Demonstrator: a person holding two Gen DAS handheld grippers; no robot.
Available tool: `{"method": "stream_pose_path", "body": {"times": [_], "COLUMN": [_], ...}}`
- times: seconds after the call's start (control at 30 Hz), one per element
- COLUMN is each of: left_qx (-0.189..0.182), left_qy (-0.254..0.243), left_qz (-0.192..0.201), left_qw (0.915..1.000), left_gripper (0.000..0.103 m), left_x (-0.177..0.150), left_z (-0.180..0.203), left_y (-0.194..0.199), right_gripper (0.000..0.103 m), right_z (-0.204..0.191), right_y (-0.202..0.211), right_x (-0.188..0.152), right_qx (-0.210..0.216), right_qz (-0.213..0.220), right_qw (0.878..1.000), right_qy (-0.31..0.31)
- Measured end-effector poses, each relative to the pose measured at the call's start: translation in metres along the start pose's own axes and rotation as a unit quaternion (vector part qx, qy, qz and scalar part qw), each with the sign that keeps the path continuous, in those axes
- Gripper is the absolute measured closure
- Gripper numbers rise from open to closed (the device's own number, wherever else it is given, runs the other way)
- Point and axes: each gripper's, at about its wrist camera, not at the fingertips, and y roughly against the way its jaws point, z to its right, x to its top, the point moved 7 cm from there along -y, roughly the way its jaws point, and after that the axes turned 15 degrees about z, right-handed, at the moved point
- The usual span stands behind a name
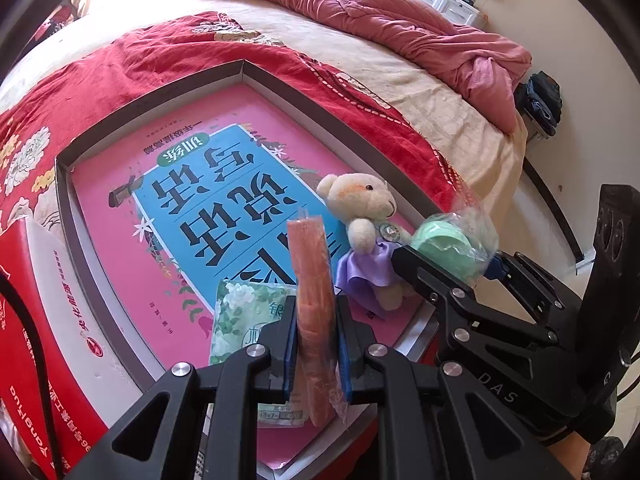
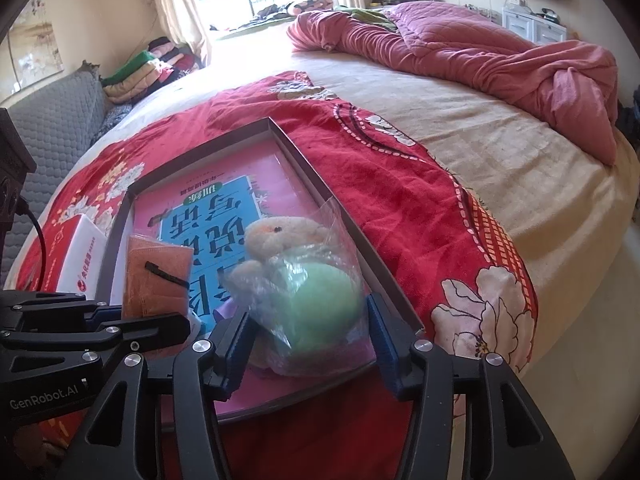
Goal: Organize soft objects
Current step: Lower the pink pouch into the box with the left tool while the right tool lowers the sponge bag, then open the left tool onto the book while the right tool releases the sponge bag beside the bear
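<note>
So on my left gripper (image 1: 316, 344) I've got the orange cloth pack (image 1: 314, 312) pinched edge-on between the blue pads (image 1: 289, 354), standing pretty much upright over the near end of the shallow box (image 1: 160, 92). Jaws are clamped right onto it. Under it, lying flat in the box, there's a green floral tissue pack (image 1: 240, 316) on top of the big pink book (image 1: 132, 216) with the blue panel.

My right gripper (image 2: 312, 330) has the green sponge in its clear bag (image 2: 320, 300) between the fingers. The left pad is up against the crinkly plastic, the right one touches the bag's edge, but whether it's properly squeezing or just sitting around it I honestly can't tell (the plastic hides the contact). The bag hangs over the near right corner of the box.

The little teddy bear (image 1: 366, 216) in the purple dress lies in the box just behind that bag, head toward the far end.

Box sits on a red floral sheet (image 2: 420, 208) on the bed, with a red and white carton (image 1: 36, 320) just beside its left wall. Pink quilt (image 2: 480, 56) is bunched up at the far side.
</note>
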Motion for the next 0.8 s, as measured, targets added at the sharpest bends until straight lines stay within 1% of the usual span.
{"method": "stream_pose_path", "body": {"times": [0.17,0.23,0.4,0.5,0.57,0.7,0.8], "left_qx": [-0.002,-0.003,-0.008,-0.008,-0.010,-0.009,-0.007], "left_qy": [-0.002,-0.003,-0.005,-0.005,-0.003,-0.004,-0.002], "left_qz": [-0.003,-0.005,-0.011,-0.011,-0.013,-0.011,-0.009], "left_qw": [1.0000,1.0000,0.9999,0.9999,0.9999,0.9999,0.9999], "left_gripper": [0.085,0.085,0.084,0.082,0.078,0.074,0.067], "left_x": [-0.001,-0.001,-0.003,-0.002,-0.002,-0.002,-0.001], "left_z": [0.002,0.003,0.006,0.007,0.007,0.008,0.007], "left_y": [0.000,0.000,0.000,0.001,0.001,0.004,0.007], "right_gripper": [0.043,0.037,0.037,0.035,0.034,0.033,0.033], "right_z": [0.004,0.005,0.005,0.004,0.003,0.003,0.004], "right_y": [0.007,0.009,0.016,0.021,0.024,0.026,0.027], "right_x": [0.006,0.008,0.015,0.021,0.024,0.026,0.027], "right_qx": [-0.002,-0.004,-0.008,-0.012,-0.016,-0.020,-0.021], "right_qz": [0.018,0.023,0.046,0.062,0.071,0.078,0.081], "right_qw": [1.000,1.000,0.999,0.998,0.997,0.997,0.996], "right_qy": [-0.008,-0.010,-0.008,-0.003,0.001,0.004,0.006]}}
